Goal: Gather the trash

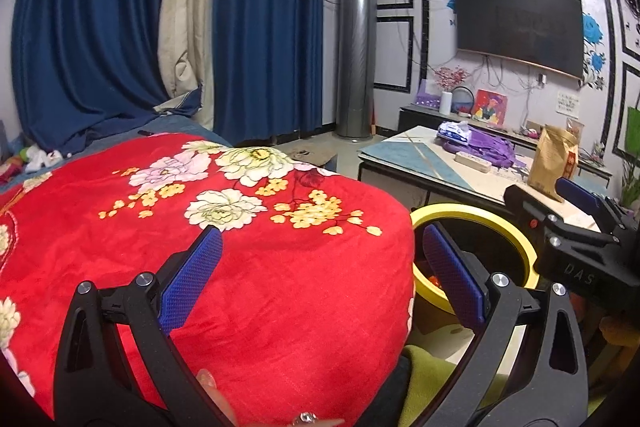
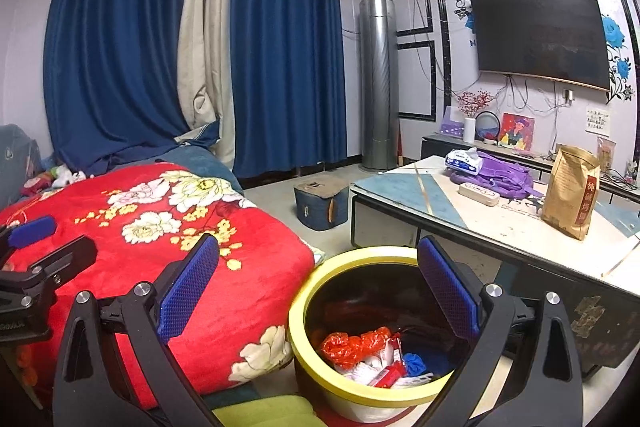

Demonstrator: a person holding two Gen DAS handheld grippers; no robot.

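A yellow-rimmed trash bin (image 2: pixel 304 311) stands on the floor between the bed and the coffee table. It holds trash: a crumpled red plastic bag (image 2: pixel 352 345), white and red wrappers and a blue scrap (image 2: pixel 416 363). My right gripper (image 2: pixel 320 287) is open and empty, above the bin's near rim. My left gripper (image 1: pixel 320 275) is open and empty over the red floral blanket (image 1: pixel 240 247). The bin's rim (image 1: pixel 520 231) shows at right in the left wrist view, with the right gripper (image 1: pixel 576 227) beside it. The left gripper (image 2: pixel 32 251) shows at the left edge of the right wrist view.
A coffee table (image 2: pixel 520 227) at right carries a brown paper bag (image 2: pixel 570 193), purple cloth (image 2: pixel 504 175), a tissue pack (image 2: pixel 464 157) and a white power strip (image 2: pixel 478 194). A blue box (image 2: pixel 320 205) sits on the floor. A green cushion (image 2: pixel 260 413) lies below.
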